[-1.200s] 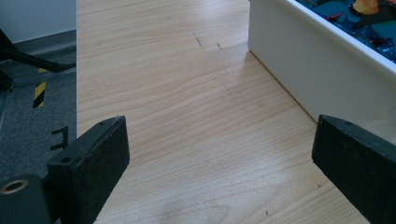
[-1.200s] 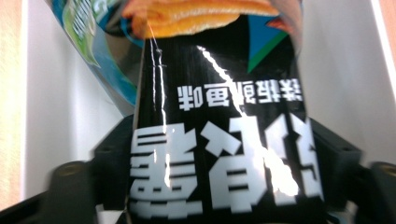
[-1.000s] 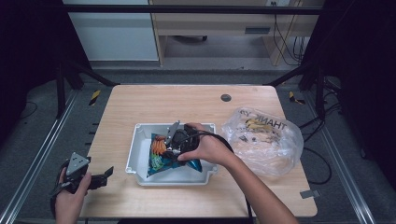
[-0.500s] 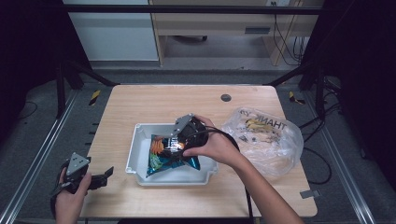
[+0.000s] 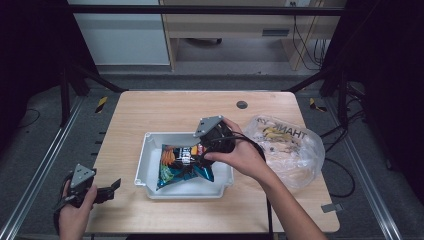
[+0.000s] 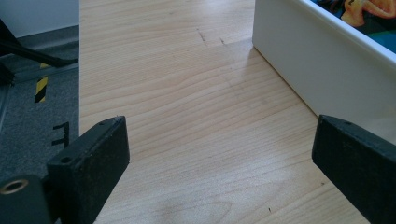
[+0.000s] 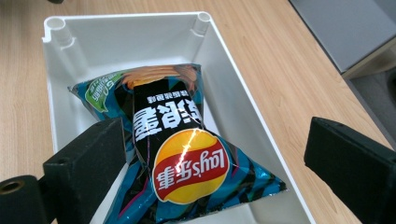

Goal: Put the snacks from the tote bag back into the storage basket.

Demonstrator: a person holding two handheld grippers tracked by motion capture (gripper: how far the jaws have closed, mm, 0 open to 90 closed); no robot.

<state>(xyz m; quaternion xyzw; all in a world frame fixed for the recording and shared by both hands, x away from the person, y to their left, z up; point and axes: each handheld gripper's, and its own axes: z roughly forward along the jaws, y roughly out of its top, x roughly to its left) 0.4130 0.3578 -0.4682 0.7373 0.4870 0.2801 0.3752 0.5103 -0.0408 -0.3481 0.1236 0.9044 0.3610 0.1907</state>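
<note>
Above the white tray (image 5: 150, 172) at mid-worktop, the right claw (image 5: 196, 150) hangs with its jaws standing wide apart; they have just been opening, and nothing is pinched between them. Directly below lies the crisp bag (image 5: 184, 165), the thing being handled: it rests flat inside the tray, free of the jaws, its blue ends splayed toward the tray's walls. The right gripper view looks straight down on the bag (image 7: 182, 163), logo uppermost, lying diagonally so that its length fits the tray (image 7: 261, 126). Such a pose is what one would expect just after a release, with the bag left to settle under its own weight.

At the near left edge of the worktop (image 5: 160, 110), the left claw (image 5: 114, 187) is held low and level, its jaws likewise apart and empty. Its own view shows bare wood between them and the tray's outer wall (image 6: 299, 60) off to one side, near but not touched, so this hand is probably only waiting, kept out of the working hand's way.

To the right of the tray sits a clear plastic bag (image 5: 287, 150) with printed lettering and yellow contents, well within the right hand's reach, plausibly the source of the items.
</note>
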